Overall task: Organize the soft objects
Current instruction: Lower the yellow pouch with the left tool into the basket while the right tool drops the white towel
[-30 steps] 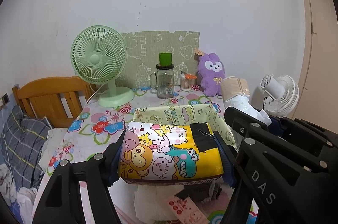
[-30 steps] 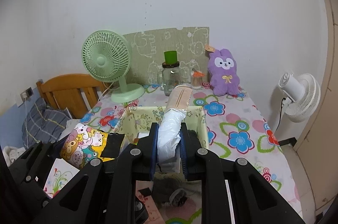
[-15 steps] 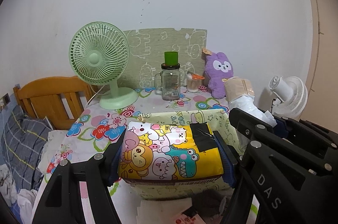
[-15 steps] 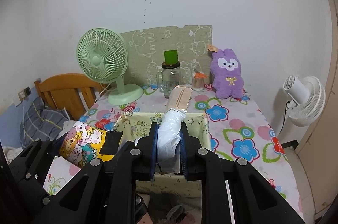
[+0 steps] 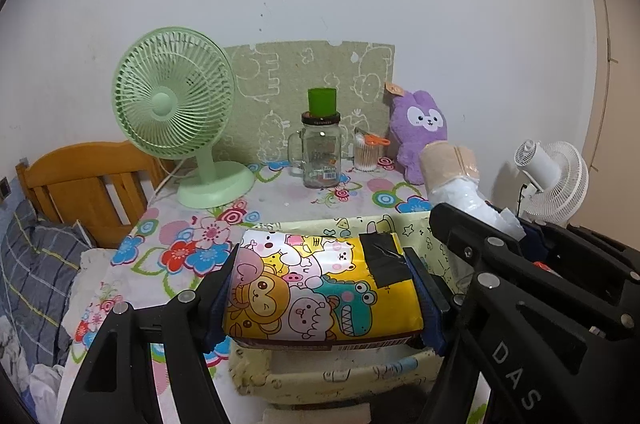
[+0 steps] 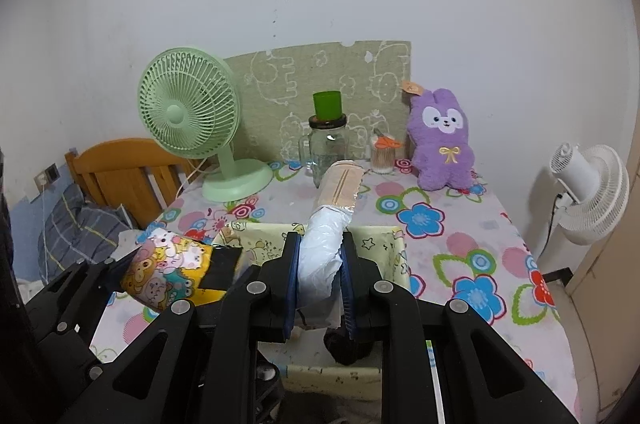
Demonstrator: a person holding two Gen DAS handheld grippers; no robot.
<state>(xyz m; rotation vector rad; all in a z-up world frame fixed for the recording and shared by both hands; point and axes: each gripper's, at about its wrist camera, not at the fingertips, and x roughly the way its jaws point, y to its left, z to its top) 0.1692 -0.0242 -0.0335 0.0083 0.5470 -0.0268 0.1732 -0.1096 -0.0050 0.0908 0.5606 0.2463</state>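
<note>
Below both grippers: one yellow-green bin (image 5: 332,378), a dark item at its bottom, not identifiable. Left gripper (image 5: 326,298) clamped on one cartoon-print pack (image 5: 320,294), held over bin's left part. Right gripper (image 6: 320,282) clamped on one white roll (image 6: 326,240) with tan end, over bin's middle. Ahead on table (image 6: 460,244): one jar (image 6: 327,147), two fans, green (image 6: 188,111) and white (image 6: 588,191), one purple plush (image 6: 442,139).

Both grippers carried forward over the bin

The left gripper (image 5: 326,298), clamping the yellow cartoon-print packet (image 5: 320,294), and the right gripper (image 6: 320,278), clamping the white plastic-wrapped roll with a tan end (image 6: 328,224), have advanced from the table's near edge (papers there now out of view) to above the pale yellow fabric bin (image 6: 394,248).
</note>
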